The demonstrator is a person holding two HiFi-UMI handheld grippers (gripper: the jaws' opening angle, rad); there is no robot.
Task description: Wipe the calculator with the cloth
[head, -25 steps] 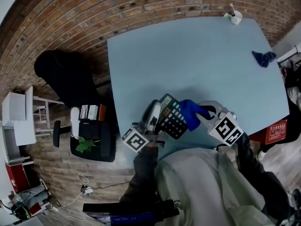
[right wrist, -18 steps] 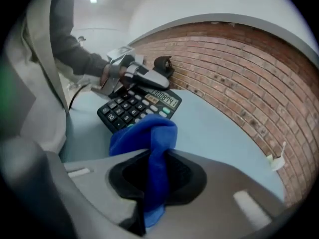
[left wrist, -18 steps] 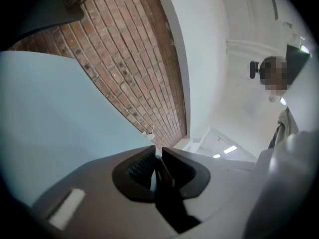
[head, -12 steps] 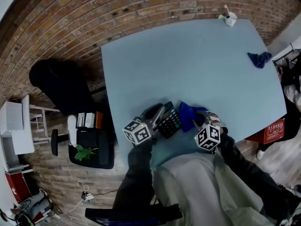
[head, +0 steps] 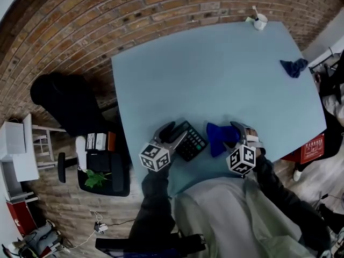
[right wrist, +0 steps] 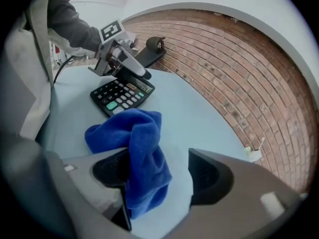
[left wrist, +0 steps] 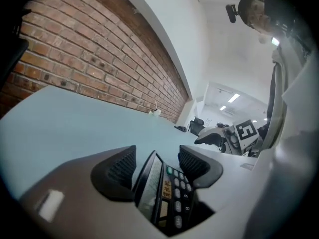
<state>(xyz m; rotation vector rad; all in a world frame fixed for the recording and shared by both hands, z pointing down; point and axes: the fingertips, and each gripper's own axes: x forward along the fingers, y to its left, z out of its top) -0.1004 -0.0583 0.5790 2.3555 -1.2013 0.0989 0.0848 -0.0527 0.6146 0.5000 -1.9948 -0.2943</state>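
The black calculator (head: 188, 140) lies flat on the pale blue table (head: 215, 74) near its front edge. My left gripper (head: 172, 135) reaches over the calculator's left end. In the left gripper view the calculator (left wrist: 167, 193) sits between the opening jaws of the left gripper (left wrist: 157, 161), and neither pad presses it. To the right the blue cloth (head: 219, 137) lies crumpled on the table. My right gripper (head: 236, 132) is at its right side. In the right gripper view the cloth (right wrist: 139, 148) stands between the opening jaws of the right gripper (right wrist: 159, 171), leaning on the left one, apart from the right one.
A second dark blue cloth (head: 294, 67) lies at the table's right edge. A white cup (head: 259, 21) stands at the far corner. On the brick floor to the left are a black chair (head: 64, 98) and a black bin (head: 102, 163). The person's torso is at the table's front edge.
Both hands sank to the table. The calculator and cloth, gripped above the table before, now rest on it. Both grippers' jaws have spread apart.
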